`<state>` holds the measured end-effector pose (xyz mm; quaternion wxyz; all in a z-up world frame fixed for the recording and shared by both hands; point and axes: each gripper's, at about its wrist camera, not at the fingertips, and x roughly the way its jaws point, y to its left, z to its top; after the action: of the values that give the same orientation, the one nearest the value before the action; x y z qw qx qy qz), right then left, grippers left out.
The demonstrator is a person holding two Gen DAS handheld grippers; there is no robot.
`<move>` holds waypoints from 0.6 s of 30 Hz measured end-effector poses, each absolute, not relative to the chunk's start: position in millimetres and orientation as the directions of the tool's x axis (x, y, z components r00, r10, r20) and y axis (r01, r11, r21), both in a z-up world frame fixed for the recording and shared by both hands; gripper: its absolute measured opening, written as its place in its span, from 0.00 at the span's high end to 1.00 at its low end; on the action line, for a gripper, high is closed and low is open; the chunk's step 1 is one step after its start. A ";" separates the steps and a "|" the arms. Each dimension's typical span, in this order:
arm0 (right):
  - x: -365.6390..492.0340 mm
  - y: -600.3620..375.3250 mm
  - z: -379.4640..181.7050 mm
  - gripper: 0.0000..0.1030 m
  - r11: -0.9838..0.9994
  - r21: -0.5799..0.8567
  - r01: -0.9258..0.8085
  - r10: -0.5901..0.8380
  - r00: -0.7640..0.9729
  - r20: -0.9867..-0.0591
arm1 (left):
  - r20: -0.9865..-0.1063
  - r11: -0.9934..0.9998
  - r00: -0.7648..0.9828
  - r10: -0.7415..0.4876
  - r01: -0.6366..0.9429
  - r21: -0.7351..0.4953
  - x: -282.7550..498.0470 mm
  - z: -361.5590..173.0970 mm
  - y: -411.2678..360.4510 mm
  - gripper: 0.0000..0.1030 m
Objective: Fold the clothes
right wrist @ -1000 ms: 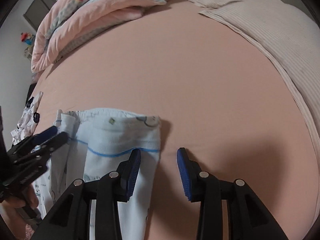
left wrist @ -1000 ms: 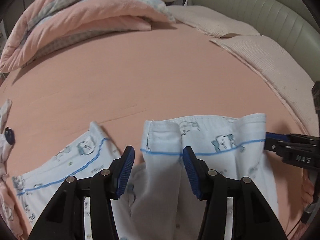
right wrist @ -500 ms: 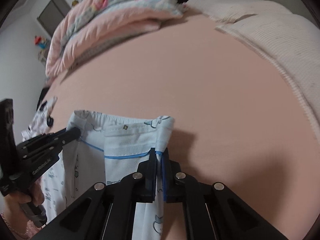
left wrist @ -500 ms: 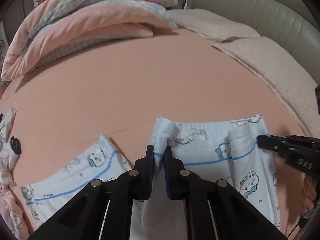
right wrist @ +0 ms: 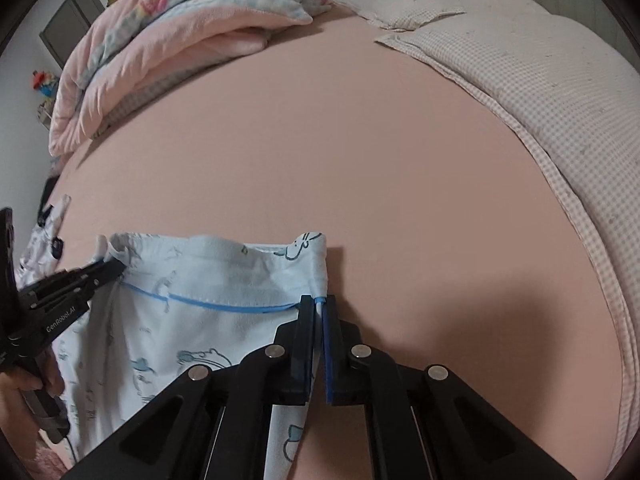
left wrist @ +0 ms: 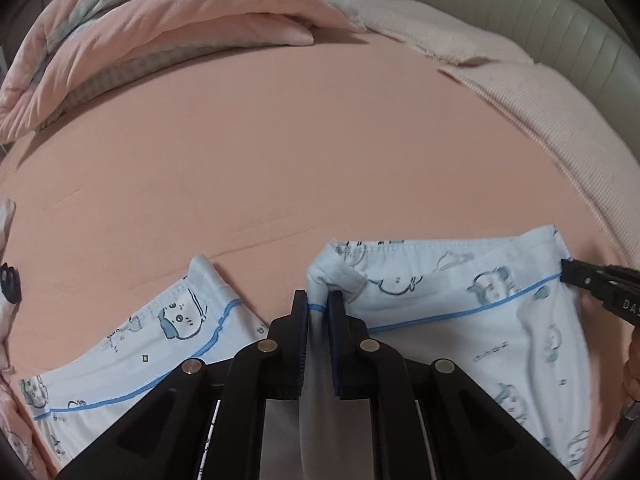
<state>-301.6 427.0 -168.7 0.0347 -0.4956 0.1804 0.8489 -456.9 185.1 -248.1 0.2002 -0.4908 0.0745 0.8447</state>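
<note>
— Left gripper [left wrist: 319, 300], what does it hold?
— It pinches the pajama pants [left wrist: 460, 300] at one waistband corner; the right gripper [right wrist: 320, 305] pinches the other.
— And the pants?
— On the pink bed sheet [right wrist: 360, 140].

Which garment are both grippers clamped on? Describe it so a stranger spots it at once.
Start at the wide pink bed sheet and look to its near edge. There lie the pale blue pyjama trousers, their waistband pinched by the left gripper and the right gripper. Cartoon animals and a thin blue stripe set them apart from the pink quilt.
</note>
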 end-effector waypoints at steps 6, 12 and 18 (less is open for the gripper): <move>-297.4 441.2 -149.0 0.94 -0.925 0.294 -0.239 -0.119 -0.554 -0.824 | -0.829 -0.910 -0.486 0.277 -0.410 -0.063 -448.2 -229.3 175.7 0.91; -294.2 461.3 -144.1 0.93 -0.930 0.221 -0.295 -0.019 -0.560 -0.828 | -0.826 -0.918 -0.510 0.239 -0.395 -0.023 -447.8 -225.2 171.0 0.91; -318.1 427.0 -158.0 0.52 -0.949 0.269 -0.164 -0.143 -0.537 -0.831 | -0.834 -0.864 -0.446 0.325 -0.499 -0.071 -436.1 -221.2 195.8 0.79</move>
<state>-318.1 427.0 -158.0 0.0060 -0.4810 0.1594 0.8621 -436.1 195.8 -221.2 0.2437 -0.4665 0.0928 0.8452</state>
